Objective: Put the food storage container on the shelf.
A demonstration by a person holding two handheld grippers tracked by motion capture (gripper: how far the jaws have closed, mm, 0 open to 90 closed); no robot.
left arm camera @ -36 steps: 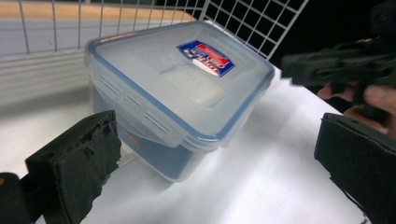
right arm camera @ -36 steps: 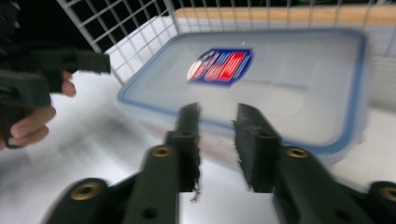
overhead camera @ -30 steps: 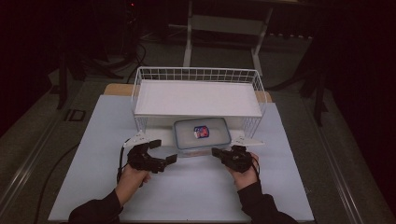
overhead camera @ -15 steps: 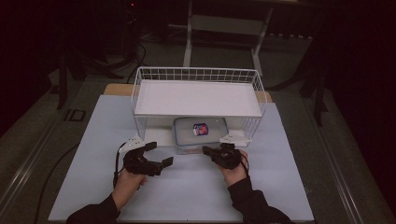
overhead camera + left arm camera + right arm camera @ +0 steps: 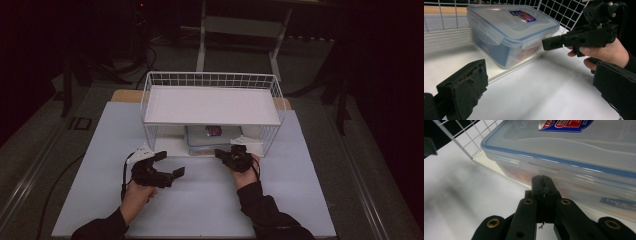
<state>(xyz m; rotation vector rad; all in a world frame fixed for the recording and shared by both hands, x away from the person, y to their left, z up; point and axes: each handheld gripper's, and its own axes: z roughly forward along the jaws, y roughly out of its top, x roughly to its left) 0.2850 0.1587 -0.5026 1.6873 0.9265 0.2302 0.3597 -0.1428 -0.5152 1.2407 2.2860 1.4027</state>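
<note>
A clear plastic food box [image 5: 212, 136] with a blue-edged lid and a red and blue sticker sits on the bottom level of a white wire rack [image 5: 210, 80], under its upper shelf. My right gripper [image 5: 220, 152] is shut, with its tips against the box's front wall [image 5: 574, 152]; nothing is between its pads [image 5: 543, 187]. To the left, my left gripper [image 5: 171, 163] hovers over the table, wide open and holding nothing. In the left gripper view the box [image 5: 511, 30] lies ahead of the left gripper [image 5: 539, 100], and the right gripper [image 5: 579, 40] points at the box's corner.
The rack stands at the middle back of a white table sheet [image 5: 200, 205]. Its wire sides [image 5: 564, 10] flank the box, and its upper shelf [image 5: 210, 106] overhangs it. The floor around the table is dark, with cables and stands.
The right gripper has moved forward and the box has slid farther back under the rack's shelf. The left gripper has stayed roughly in place, still open.
</note>
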